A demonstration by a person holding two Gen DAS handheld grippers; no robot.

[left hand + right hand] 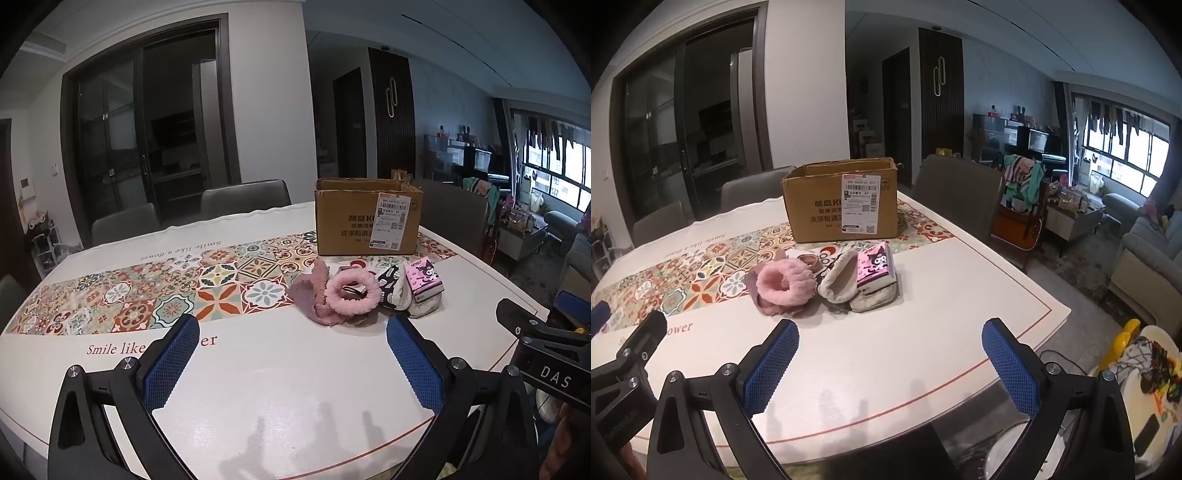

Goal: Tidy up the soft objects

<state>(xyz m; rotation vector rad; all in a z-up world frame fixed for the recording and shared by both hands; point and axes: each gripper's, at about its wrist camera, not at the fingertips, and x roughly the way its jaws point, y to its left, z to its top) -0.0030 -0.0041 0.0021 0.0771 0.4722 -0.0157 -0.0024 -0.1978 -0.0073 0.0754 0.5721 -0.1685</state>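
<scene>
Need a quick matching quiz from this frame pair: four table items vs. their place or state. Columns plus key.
Things:
1. cardboard box
2. pink fluffy ring
3. pink cartoon tissue pack
4. right tool

Places or states:
A. lying on top of a grey sock
B. open, nothing between its pads
C. top flaps open, standing on the patterned runner
D. resting on a mauve fuzzy cloth

Pairs: 1-C, 2-D, 3-A, 4-B
</scene>
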